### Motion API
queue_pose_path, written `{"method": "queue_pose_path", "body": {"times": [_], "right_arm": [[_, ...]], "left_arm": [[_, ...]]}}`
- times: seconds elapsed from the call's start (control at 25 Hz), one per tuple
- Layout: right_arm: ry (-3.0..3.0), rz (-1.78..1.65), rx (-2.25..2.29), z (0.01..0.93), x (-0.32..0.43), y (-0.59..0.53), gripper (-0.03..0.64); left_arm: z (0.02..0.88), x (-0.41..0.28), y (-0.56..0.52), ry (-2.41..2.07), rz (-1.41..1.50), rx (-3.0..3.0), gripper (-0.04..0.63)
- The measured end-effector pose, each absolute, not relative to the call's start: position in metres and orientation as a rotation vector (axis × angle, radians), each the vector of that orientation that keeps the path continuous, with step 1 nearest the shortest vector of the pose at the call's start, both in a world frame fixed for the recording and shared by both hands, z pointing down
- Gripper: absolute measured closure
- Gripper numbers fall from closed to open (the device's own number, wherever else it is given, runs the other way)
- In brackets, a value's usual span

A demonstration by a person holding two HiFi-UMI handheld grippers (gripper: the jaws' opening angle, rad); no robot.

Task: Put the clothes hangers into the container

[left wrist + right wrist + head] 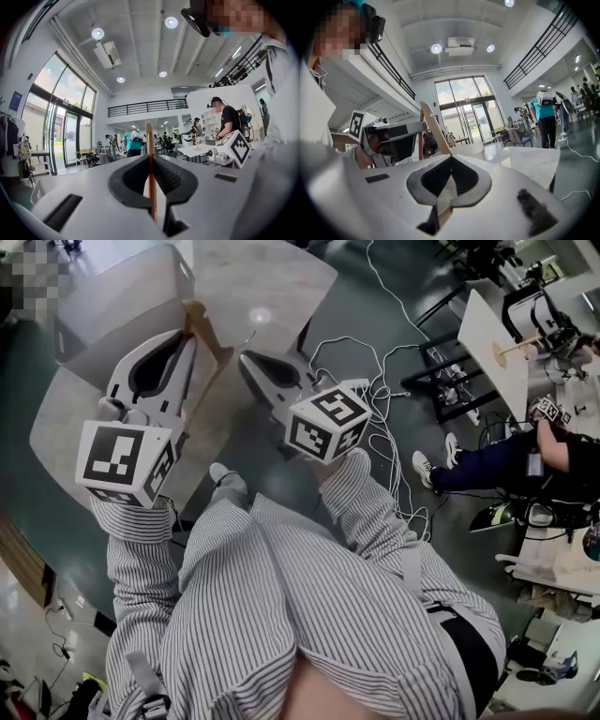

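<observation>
A wooden clothes hanger (208, 338) hangs over the grey table (281, 277), just in front of the grey container (112, 306) at the table's far left. My left gripper (192, 341) is shut on it; in the left gripper view the wood (150, 140) stands upright, pinched between the dark pads. My right gripper (246, 360) comes in from the right with its tips at the hanger's other arm. In the right gripper view the jaws (451, 157) meet on a wooden arm (433, 124) that slants up and left. The left gripper (389, 138) shows close beside it.
White cables (375, 381) lie tangled on the dark floor to the right of the table. A person (506, 460) sits further right, beside a white table (492, 343) with a small wooden stand. My striped sleeves and trousers fill the lower part of the head view.
</observation>
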State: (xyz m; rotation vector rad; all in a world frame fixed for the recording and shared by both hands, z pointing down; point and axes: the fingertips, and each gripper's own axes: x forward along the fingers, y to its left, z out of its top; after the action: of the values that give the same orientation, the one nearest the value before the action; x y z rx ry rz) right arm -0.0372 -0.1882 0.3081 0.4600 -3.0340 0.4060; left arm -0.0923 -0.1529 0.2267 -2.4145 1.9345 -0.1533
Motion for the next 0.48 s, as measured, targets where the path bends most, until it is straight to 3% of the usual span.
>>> {"method": "queue_pose_path", "body": {"times": [0.48], "right_arm": [[-3.078, 0.273, 0.207, 0.264, -0.134, -0.245, 0.601]], "left_arm": [[0.167, -0.170, -0.196, 1.997, -0.051, -2.247, 0.561]]}}
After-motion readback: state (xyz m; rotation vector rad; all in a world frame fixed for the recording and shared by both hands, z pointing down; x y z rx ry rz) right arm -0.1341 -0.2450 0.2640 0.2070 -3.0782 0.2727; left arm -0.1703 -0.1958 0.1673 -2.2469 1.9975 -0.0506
